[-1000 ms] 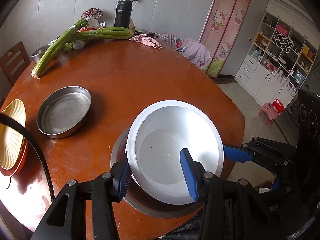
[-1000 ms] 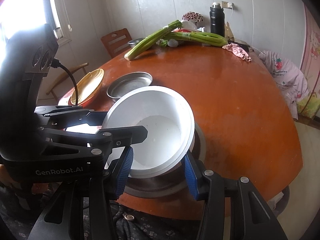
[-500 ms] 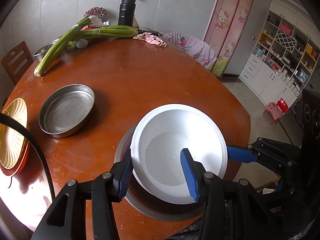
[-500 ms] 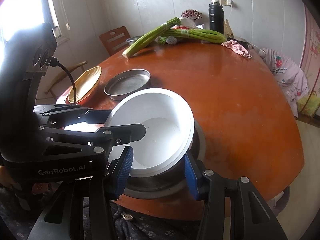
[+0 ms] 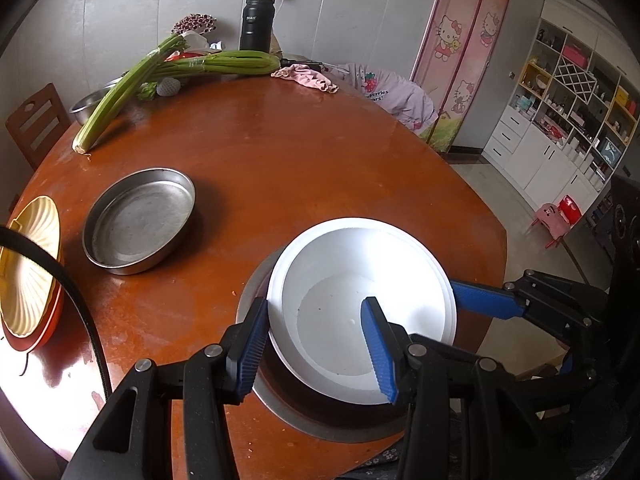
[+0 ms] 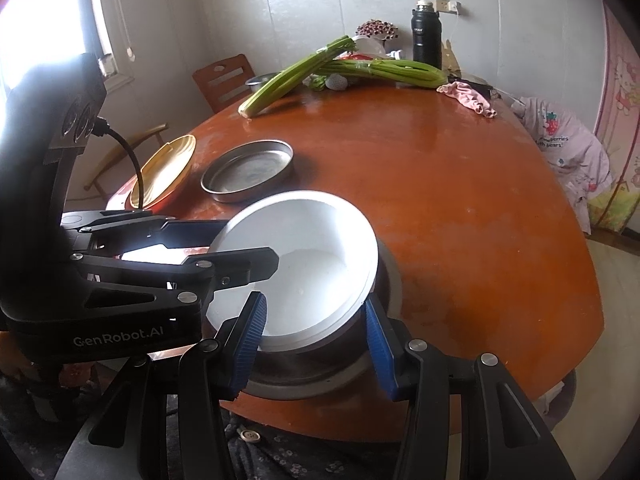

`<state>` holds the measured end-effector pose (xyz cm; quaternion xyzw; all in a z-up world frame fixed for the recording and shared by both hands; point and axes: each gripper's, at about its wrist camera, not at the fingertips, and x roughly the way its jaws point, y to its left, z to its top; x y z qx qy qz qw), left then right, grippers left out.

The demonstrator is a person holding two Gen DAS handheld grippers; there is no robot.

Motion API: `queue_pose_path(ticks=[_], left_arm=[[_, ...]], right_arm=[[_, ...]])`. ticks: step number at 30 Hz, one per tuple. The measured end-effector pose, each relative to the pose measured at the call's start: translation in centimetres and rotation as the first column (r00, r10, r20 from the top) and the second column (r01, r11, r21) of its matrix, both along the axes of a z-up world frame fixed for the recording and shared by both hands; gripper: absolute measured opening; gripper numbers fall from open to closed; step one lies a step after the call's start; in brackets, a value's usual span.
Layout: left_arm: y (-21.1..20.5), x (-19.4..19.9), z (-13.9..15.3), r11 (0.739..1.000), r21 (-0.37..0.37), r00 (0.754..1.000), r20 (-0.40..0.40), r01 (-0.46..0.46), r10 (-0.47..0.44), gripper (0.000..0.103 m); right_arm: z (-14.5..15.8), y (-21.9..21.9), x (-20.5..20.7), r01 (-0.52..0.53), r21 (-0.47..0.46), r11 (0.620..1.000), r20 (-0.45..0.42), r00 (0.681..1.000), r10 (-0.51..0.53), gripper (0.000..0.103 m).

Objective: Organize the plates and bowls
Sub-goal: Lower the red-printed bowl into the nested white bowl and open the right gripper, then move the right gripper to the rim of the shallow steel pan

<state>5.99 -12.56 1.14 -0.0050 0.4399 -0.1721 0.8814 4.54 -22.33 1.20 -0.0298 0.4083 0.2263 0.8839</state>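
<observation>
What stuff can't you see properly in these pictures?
- Metal pan under the white bowl: mostly covered by the bowl, both views.
- Orange plate beneath the yellow plate: only its rim shows.
- Small steel bowl behind the celery: mostly hidden.
- Black flask label: too small.

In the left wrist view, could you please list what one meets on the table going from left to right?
yellow plate → steel pan → white bowl, resting in a steel dish → right gripper at the bowl's right rim.
</observation>
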Motion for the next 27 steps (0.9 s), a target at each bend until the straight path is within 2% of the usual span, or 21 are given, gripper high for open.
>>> queue_pose_path(ticks=[15,27], left_arm=[[0.9,-0.1,0.4,1.000,-0.007,1.000,0.012,-0.015,0.015,0.047],[2.2,-0.4,1.4,0.998,-0.010,0.998,0.033,-0.059,0.059,0.055]], right_arm=[[0.4,-0.5,-0.2,0.018,-0.005,1.000,0.028,0.999,-0.018,0.051],[1.7,-0.9,-0.3,0.017,0.017,1.000,0.049,0.999,-0.018,0.051]])
